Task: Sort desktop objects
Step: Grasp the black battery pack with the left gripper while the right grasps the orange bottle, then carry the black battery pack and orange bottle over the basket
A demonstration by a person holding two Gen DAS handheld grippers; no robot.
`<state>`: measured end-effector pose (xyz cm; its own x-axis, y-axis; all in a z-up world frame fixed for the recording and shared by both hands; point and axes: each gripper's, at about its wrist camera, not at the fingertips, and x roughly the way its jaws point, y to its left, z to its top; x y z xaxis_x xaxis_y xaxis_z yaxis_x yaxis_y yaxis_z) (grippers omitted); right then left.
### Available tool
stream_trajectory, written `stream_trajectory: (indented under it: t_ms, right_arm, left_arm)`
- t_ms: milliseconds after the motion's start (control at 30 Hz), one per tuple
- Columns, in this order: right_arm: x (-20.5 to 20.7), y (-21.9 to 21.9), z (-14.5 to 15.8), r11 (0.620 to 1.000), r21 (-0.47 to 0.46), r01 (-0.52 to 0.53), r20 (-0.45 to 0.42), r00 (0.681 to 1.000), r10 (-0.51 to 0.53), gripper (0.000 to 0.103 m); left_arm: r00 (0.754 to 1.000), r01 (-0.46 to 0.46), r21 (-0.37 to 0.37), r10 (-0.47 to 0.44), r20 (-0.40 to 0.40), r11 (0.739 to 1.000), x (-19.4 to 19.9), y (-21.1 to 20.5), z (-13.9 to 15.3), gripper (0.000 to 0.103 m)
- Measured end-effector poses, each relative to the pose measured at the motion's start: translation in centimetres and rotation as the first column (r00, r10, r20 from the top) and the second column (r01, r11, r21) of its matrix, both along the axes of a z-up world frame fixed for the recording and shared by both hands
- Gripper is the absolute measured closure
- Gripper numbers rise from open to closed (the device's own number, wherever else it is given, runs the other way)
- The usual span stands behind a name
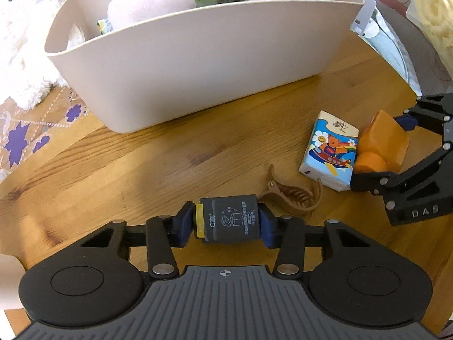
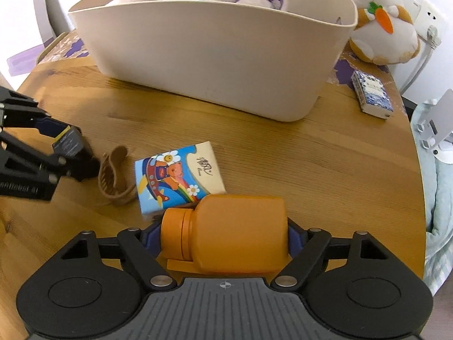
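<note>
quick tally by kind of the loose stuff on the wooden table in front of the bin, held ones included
dark box with yellow end, between the left gripper pads: 1
orange bottle, between the right gripper pads: 1
tissue packs: 2, the cartoon one and the blue patterned one
brown hair claw: 1
total: 5

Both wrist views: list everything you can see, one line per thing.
bin: 1, beige, back of table, filled with plush items and green packets
table: 1, wooden
tissue pack: 1, blue cartoon print, centre of table
hair claw: 1, brown, beside tissue pack
bottle: 1, orange, lying between right gripper's pads
small box: 1, dark grey and yellow, between left gripper's pads
patterned box: 1, blue-white, right of bin
plush toys: 2, white, orange-white, flanking bin
left gripper: black, shut on small box
right gripper: black, shut on bottle
</note>
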<state>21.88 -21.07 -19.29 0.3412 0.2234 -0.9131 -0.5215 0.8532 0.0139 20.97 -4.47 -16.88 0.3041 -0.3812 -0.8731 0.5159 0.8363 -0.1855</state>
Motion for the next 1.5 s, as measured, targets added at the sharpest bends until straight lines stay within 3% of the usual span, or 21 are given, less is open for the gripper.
stream_trajectory:
  t_ms: [333, 633, 1167, 1500]
  right_arm:
    - [-1.5, 1.5, 1.5, 0.992, 0.002, -0.127, 0.017, 0.992, 0.127, 0.024]
    - [-1.9, 2.3, 5.9, 0.971, 0.040, -0.236, 0.089, 0.969, 0.232, 0.024]
    - [2.0, 1.7, 14.3, 0.964, 0.120, -0.238, 0.287, 0.938, 0.195, 0.024]
    - [6.6, 2.6, 17.0, 0.966, 0.135, -0.222, 0.379, 0.912, 0.157, 0.024]
  left_arm:
    - [0.999, -0.039, -0.031, 0.039, -0.004, 0.999, -0.5, 1.0, 0.2, 0.058]
    - [0.995, -0.079, -0.087, 0.083, 0.045, 0.993, -0.3, 2.5, 2.3, 0.058]
    - [0.958, -0.160, -0.207, 0.202, 0.204, 0.965, 3.6, 5.2, 10.5, 0.058]
    - [0.926, -0.210, -0.250, 0.275, 0.258, 0.945, 7.6, 5.3, 13.5, 0.058]
